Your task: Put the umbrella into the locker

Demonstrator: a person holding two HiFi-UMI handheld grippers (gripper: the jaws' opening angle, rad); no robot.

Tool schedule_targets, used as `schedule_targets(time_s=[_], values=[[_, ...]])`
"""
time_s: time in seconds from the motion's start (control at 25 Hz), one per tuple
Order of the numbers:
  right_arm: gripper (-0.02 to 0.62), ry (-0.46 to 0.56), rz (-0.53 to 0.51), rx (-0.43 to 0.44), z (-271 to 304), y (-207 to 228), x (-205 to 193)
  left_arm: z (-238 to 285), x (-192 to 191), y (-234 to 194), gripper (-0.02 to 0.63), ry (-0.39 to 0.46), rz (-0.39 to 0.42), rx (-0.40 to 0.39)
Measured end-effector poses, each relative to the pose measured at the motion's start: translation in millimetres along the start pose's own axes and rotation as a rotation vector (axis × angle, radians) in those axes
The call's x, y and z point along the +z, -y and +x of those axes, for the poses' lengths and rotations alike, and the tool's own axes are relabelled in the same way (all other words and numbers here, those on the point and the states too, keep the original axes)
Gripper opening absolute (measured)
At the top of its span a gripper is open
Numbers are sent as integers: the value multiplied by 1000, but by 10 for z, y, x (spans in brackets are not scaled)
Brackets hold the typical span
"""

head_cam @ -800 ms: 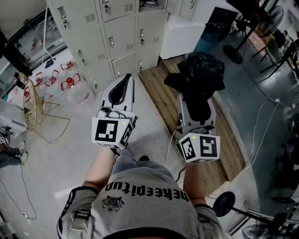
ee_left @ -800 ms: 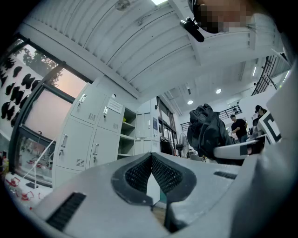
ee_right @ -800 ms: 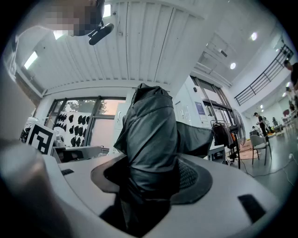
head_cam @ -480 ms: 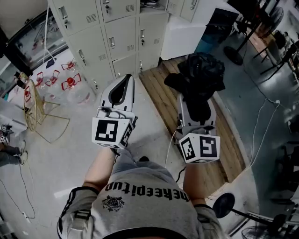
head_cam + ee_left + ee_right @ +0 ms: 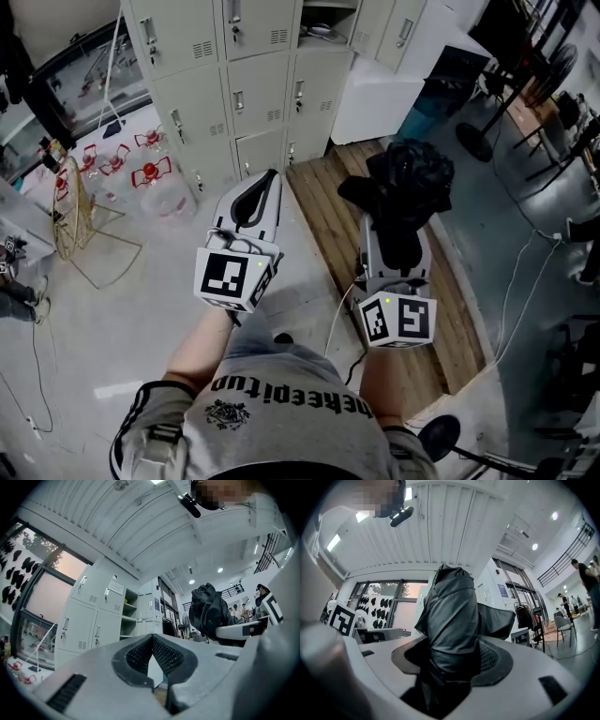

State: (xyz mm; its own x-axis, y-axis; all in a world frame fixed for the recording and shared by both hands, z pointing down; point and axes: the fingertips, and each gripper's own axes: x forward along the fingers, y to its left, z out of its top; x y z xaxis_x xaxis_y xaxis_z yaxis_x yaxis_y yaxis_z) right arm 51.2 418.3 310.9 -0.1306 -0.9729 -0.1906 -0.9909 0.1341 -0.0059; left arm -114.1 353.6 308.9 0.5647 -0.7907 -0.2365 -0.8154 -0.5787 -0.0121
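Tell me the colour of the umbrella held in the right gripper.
Black. The umbrella shows best in the right gripper view.

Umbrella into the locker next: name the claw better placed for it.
Right. The right claw grips the black umbrella; the left claw is shut and empty, probably free for a locker door.

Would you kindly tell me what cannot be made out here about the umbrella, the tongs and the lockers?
Handle of the umbrella: in head view and right gripper view, buried under its own black fabric and the right tongs.
Tips of the right tongs: in head view, covered by the umbrella.
Shelves of the open locker: cut off by the top edge in head view, too small in left gripper view.
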Motion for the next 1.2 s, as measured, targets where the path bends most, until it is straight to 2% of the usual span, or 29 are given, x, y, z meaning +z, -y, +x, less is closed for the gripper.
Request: schedule_targets(time_s=[0.24, 0.48, 0.84, 1.2], values=[[264, -3, 7, 5, 119, 33, -24, 167, -28, -56, 3, 5, -3, -4], [264, -15, 38, -5, 497, 175, -81, 501, -98, -247, 3, 5, -10, -5], [264, -29, 8, 0, 1395, 303, -204, 1321, -194, -688, 3, 19, -10, -34], [264, -15, 21, -31, 2349, 467, -287, 2135, -287, -1214, 3, 37, -9, -69]])
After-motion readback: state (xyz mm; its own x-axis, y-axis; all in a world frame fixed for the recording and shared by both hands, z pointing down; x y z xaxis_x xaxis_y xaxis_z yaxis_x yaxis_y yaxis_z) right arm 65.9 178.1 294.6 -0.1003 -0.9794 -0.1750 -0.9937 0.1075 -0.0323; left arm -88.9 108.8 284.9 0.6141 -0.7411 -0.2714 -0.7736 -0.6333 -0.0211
